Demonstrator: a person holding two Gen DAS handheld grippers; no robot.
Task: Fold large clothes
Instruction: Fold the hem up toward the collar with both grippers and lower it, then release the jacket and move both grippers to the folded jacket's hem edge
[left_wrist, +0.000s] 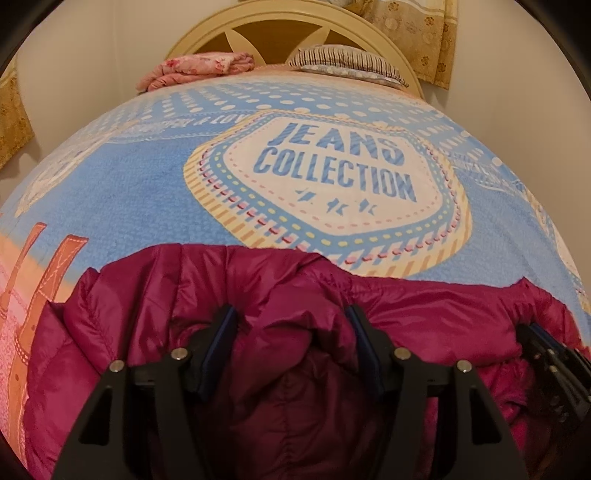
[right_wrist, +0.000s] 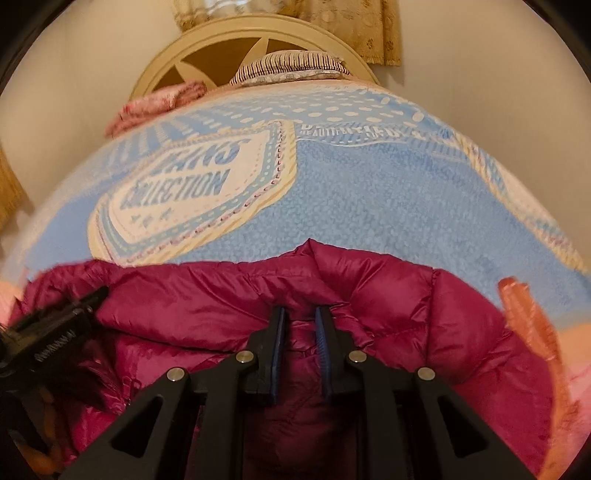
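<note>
1. The left wrist view shows the whole "JEANS COLLECTION" badge on the blue blanket at frame centre; the right wrist view pushes it to the left and shows plain blue at centre.
2. Each view catches the other tool at its lower edge: right tongs lower right, left tongs lower left.
3. The magenta puffer jacket lies on the bed, filling the bottom of both frames.
4. Left tongs stand wide apart, a bulge of jacket between them.
5. Right tongs are narrowly apart, jacket fabric between; whether they pinch it I cannot tell.
</note>
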